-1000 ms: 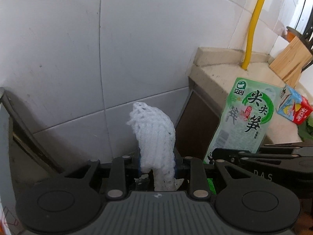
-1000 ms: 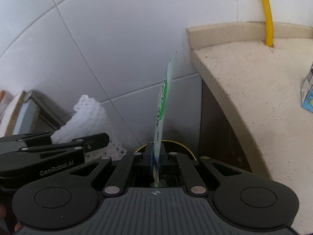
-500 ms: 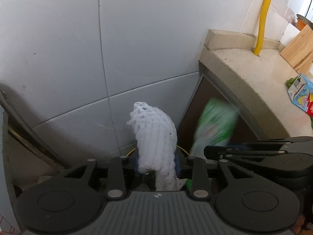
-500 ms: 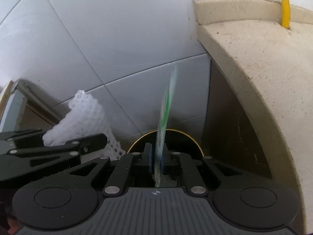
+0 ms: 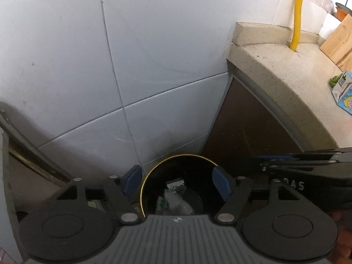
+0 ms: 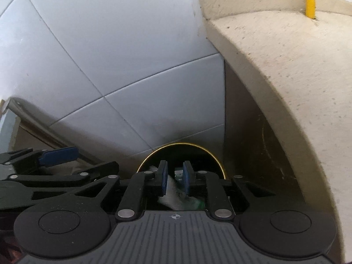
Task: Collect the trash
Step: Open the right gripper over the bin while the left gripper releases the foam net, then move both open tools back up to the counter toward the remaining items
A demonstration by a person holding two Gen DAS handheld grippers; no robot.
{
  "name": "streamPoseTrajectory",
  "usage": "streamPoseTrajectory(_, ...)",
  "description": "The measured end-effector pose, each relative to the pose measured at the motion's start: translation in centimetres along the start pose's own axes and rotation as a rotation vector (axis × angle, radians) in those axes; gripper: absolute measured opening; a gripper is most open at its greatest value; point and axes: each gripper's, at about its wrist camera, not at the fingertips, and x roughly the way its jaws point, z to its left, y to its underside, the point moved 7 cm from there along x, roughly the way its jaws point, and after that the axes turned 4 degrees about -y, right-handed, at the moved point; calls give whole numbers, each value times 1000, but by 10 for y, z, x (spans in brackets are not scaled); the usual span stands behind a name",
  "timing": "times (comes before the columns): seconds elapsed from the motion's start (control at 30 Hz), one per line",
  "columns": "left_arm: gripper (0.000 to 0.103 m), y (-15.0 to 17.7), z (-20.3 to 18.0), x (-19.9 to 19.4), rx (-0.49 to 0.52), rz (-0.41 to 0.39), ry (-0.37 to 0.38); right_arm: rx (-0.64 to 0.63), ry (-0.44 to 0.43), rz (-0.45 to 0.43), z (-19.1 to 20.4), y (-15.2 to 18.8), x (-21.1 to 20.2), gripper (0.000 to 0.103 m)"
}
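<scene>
A black trash bin with a gold rim (image 5: 154, 171) stands on the floor against the tiled wall, below both grippers. It shows in the right wrist view too (image 6: 211, 153). My left gripper (image 5: 177, 183) is wide open and empty above the bin. Inside lie the white foam net (image 5: 179, 203) and the green wrapper (image 5: 161, 203). My right gripper (image 6: 175, 177) is open by a narrow gap and empty, over the bin; the white net (image 6: 173, 195) and a bit of green wrapper (image 6: 194, 204) lie below it.
A beige stone counter (image 5: 286, 70) juts out on the right with a brown cabinet face (image 5: 242, 136) beneath. A yellow pipe (image 5: 298, 11), a wooden board (image 5: 338, 39) and a small carton (image 5: 343, 90) are on the counter. A metal frame (image 5: 26, 145) leans at the left.
Both grippers have tipped down over the bin and opened. The foam net has left the left gripper and the green wrapper the right; both now lie in the bin.
</scene>
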Motion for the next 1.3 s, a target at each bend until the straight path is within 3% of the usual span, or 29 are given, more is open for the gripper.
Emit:
streamPoseTrajectory(0.3,67,-2,-3,-6,33,-35,-12,15,21,-46,-8,7,-19,23)
streamPoseTrajectory(0.57,67,-5,-8,-11,56,-62,-8,7,64,-109,-8,12,-42,45)
streamPoseTrajectory(0.87,68,-7,-19,-22,120,-136,-23,27,102,-191,-12,18,-74,53)
streamPoseTrajectory(1.07,75,-7,-22,-27,148,-172,-31,41,131,-243,-19,28,-103,59)
streamPoseTrajectory(1.2,86,-7,-26,-33,162,-202,-4,48,149,-277,-27,32,-124,66)
streamPoseTrajectory(1.3,87,-4,-32,-33,203,-202,-10,48,172,-302,-36,35,-140,70)
